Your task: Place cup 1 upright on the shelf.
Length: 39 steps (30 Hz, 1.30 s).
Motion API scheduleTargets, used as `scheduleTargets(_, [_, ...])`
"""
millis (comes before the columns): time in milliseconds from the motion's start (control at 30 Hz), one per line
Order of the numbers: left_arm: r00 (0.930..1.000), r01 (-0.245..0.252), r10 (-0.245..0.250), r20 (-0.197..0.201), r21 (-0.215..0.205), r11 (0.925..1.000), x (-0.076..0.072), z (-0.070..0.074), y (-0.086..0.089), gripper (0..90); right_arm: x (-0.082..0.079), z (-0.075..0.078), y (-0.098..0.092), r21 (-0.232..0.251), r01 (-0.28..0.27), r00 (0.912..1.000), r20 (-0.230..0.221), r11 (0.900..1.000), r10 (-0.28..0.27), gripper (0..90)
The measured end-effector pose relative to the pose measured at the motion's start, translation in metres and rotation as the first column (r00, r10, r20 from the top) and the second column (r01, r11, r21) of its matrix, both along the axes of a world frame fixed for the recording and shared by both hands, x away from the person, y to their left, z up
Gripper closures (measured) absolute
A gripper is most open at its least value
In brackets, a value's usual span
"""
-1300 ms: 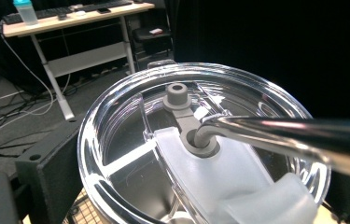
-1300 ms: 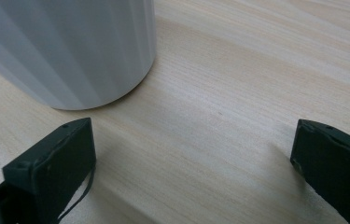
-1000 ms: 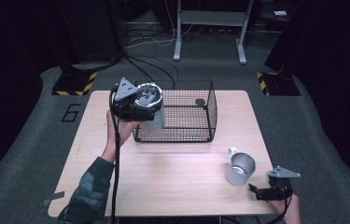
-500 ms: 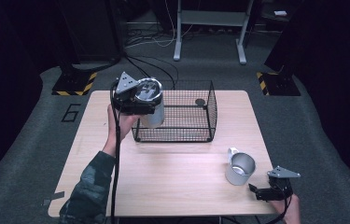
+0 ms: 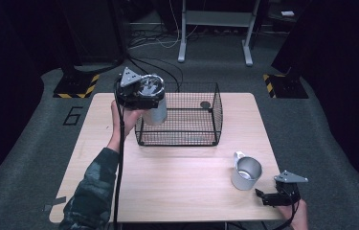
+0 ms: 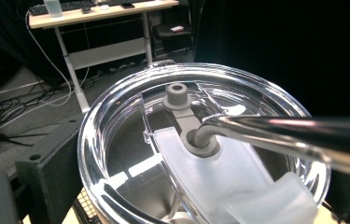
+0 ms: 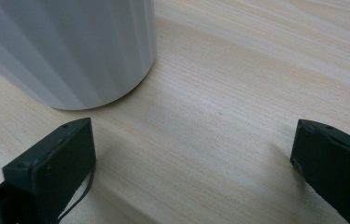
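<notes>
The left claw [image 5: 141, 96] is up in the air, holding a big silver tumbler [image 5: 155, 111] by its top, right at the 9 o'clock edge of the black wire basket [image 5: 179, 120]. The cup hangs just over that side wall, touching or almost touching it; I cannot tell which. I think it is held high so it can clear the wall and go down inside. In the left gripper view I see the clear lid [image 6: 200, 149] of the cup very close, with a shiny metal straw [image 6: 294, 135] poking out of its middle hole. The cup is upright, which seems smart, so nothing spills and the straw does not slide out. The basket sits near the 12 o'clock edge of the wooden surface [image 5: 167, 187], and I see a small dark round thing [image 5: 205, 104] at the back of it. I cannot tell what that is. The right claw [image 5: 275, 197] rests low at about 4 o'clock, near the corner of the surface. Its jaws are spread wide and hold nothing. Just beside it stands a small metal mug [image 5: 245, 171] with a handle, not touching it. In the right gripper view the mug's grey side is right in front of the open jaws, so I guess this claw is waiting there to grab the mug when its turn comes.
</notes>
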<state>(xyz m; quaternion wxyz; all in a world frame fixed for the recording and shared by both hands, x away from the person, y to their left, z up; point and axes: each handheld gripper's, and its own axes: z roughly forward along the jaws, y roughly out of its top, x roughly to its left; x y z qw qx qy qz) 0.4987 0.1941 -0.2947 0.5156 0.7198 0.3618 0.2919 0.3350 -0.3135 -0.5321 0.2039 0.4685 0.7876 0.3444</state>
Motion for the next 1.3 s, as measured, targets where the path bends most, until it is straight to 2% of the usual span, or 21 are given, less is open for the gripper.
scheduleTargets(167, [0.9999, -0.015, 0.015, 0.0, 0.017, 0.9997, 0.006, -0.001, 0.0, 4.2, 0.0, 0.0, 0.0, -0.002, 0.0, 1.0, -0.002, 1.0, 0.0, 0.0])
scheduleTargets(500, [0.9991, -0.041, 0.041, 0.007, 0.017, 0.999, 0.018, -0.005, 0.001, 4.2, 0.0, 0.0, 0.0, -0.001, 0.0, 1.0, -0.001, 1.0, 0.0, 0.0])
scheduleTargets(633, [0.9989, -0.046, 0.046, 0.009, 0.034, 0.9984, 0.023, -0.009, -0.001, 4.2, 0.0, 0.0, 0.0, 0.0, 0.0, 1.0, 0.0, 1.0, 0.0, 0.0])
scheduleTargets(700, [0.9989, -0.048, 0.048, 0.002, 0.026, 0.9985, 0.026, -0.011, -0.002, 4.2, 0.0, 0.0, 0.0, 0.0, 0.0, 1.0, 0.0, 1.0, 0.0, 0.0])
scheduleTargets(1100, [0.998, -0.053, 0.055, -0.032, 0.042, 0.9977, 0.043, -0.025, -0.008, 4.2, 0.0, 0.0, 0.0, 0.0, 0.0, 1.0, 0.0, 1.0, 0.0, 0.0])
scheduleTargets(1233, [0.9972, -0.064, 0.065, -0.038, 0.028, 0.9975, 0.048, -0.031, -0.009, 4.2, 0.0, 0.0, 0.0, 0.0, 0.0, 1.0, 0.0, 1.0, 0.0, 0.0])
scheduleTargets(1300, [0.9968, -0.063, 0.065, -0.047, 0.039, 0.9972, 0.05, -0.034, -0.01, 4.2, 0.0, 0.0, 0.0, -0.001, -0.001, 1.0, 0.0, 1.0, 0.001, 0.0])
